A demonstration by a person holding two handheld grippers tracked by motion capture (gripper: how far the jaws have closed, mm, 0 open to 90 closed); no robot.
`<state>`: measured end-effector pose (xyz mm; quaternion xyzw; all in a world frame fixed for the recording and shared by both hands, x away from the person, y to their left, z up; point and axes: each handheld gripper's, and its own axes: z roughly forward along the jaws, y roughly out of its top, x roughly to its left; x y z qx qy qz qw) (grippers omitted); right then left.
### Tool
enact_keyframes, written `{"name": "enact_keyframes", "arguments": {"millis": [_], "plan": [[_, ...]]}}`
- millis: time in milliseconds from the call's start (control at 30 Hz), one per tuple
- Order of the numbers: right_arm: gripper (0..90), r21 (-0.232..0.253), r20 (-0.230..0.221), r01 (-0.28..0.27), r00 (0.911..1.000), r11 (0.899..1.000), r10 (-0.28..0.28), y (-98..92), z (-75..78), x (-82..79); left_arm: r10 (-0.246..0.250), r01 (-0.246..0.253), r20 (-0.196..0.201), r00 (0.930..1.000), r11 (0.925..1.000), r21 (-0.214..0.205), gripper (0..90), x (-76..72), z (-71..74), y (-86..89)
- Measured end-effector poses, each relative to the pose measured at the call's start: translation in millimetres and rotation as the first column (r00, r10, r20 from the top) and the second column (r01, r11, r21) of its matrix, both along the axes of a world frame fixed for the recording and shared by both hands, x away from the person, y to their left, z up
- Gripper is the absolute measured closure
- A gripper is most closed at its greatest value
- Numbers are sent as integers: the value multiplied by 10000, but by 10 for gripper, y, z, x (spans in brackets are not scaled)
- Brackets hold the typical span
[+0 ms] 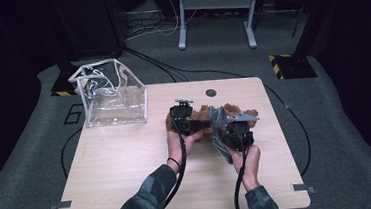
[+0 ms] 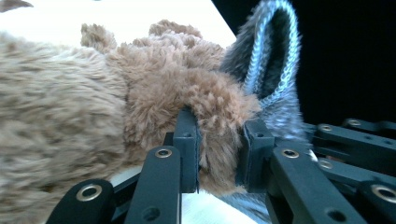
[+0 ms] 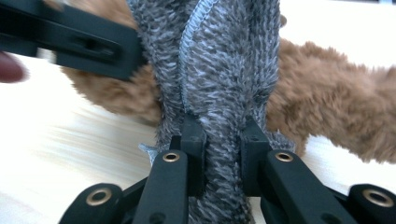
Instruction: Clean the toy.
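Near the middle of the high view, on the table (image 1: 130, 189), lies the brown plush toy (image 1: 202, 114); the left gripper (image 2: 219, 142) pinches a tuft of it, the right gripper (image 3: 223, 135) pinches the grey fuzzy garment (image 3: 224, 70) (draped against it). At upper left stands a clear bag (image 1: 112, 95).

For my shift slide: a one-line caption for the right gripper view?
Right gripper pinching grey fuzzy fabric against a brown plush toy on the table.
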<state>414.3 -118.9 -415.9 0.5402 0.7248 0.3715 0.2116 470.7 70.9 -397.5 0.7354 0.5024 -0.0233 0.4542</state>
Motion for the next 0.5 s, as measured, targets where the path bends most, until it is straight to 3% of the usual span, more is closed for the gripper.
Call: {"name": "enact_keyframes", "arguments": {"millis": [33, 67, 133, 300, 333, 400, 433, 500], "plan": [[767, 0, 0, 0, 10000, 10000, 0, 0, 0, 0, 0, 0, 0, 10000, 10000, 0, 727, 0, 0, 0], [767, 0, -252, 100, 9996, 10000, -100, -2, -98, 73, 171, -173, -193, 9997, 9998, -101, 724, 30, -46, 22], [768, -148, -356, 254, 9990, 9996, -259, 0, -190, 127, 211, -212, -178, 9996, 9998, -69, 721, 58, -77, 54], [768, -384, -327, 622, 9974, 9973, -634, -50, -252, 180, 266, -266, -63, 9996, 9996, 9, 664, 85, -70, 87], [768, -489, -298, 834, 9959, 9953, -849, -94, -261, 210, 257, -262, 197, 9995, 9993, 251, 650, 84, -52, 92], [768, -453, -348, 875, 9954, 9951, -891, -120, -266, 221, 203, -219, 356, 9992, 9987, 455, 629, 79, -39, 94], [768, -493, -383, 956, 9945, 9942, -975, -166, -276, 230, 209, -271, 669, 9975, 9952, 937, 568, 61, -14, 89], [768, -436, -416, 1062, 9933, 9934, -1080, -172, -281, 233, 174, -261, 785, 9968, 9936, 1102, 520, 57, -9, 97]]}}
